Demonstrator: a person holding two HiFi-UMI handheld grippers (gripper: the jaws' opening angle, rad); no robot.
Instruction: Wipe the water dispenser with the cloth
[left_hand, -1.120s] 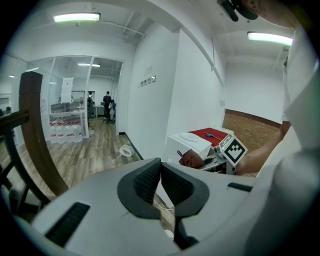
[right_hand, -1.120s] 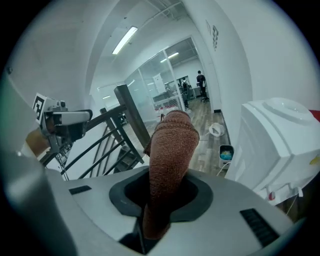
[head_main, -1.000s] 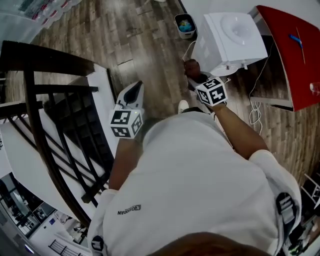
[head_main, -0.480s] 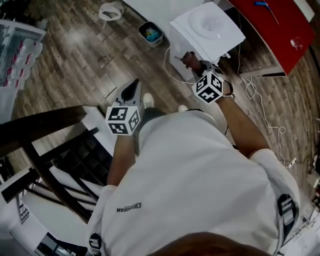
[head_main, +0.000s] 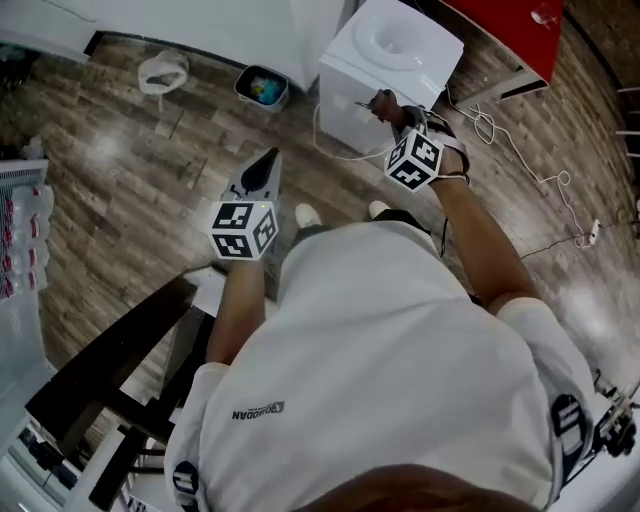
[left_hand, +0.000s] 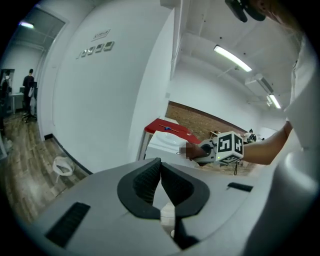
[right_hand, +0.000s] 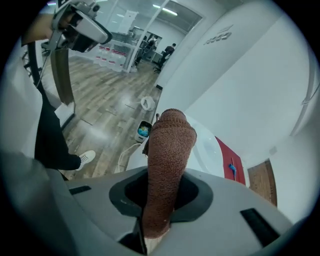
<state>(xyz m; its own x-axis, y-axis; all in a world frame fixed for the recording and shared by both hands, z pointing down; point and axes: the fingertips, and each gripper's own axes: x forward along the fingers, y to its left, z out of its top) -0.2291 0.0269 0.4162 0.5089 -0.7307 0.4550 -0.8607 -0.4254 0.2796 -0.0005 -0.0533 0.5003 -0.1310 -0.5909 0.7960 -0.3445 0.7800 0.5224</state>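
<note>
Brown knitted cloth (right_hand: 167, 160) is clamped in my right tool (right_hand: 162, 195), its jaws closed on the lower end while the rest stands up past them in a soft roll. The white water dispenser (head_main: 392, 52) is on the wooden floor against the wall, straight ahead. In the head view the cloth sits at its upper front edge, though I cannot tell whether it is touching.

To wipe well, I judge I should tip the tool so the cloth's broad side lies on the panel, not its tip. I would press lightly and sweep in overlapping passes. The loose end may fold or slip, so the grip must stay firm.

My right arm reaches forward, nearly straight, its marker cube turned upward. My left arm is bent at the elbow. The left tool (left_hand: 160, 172) has its jaws together on nothing and points forward over the floor, well apart from the dispenser.
</note>
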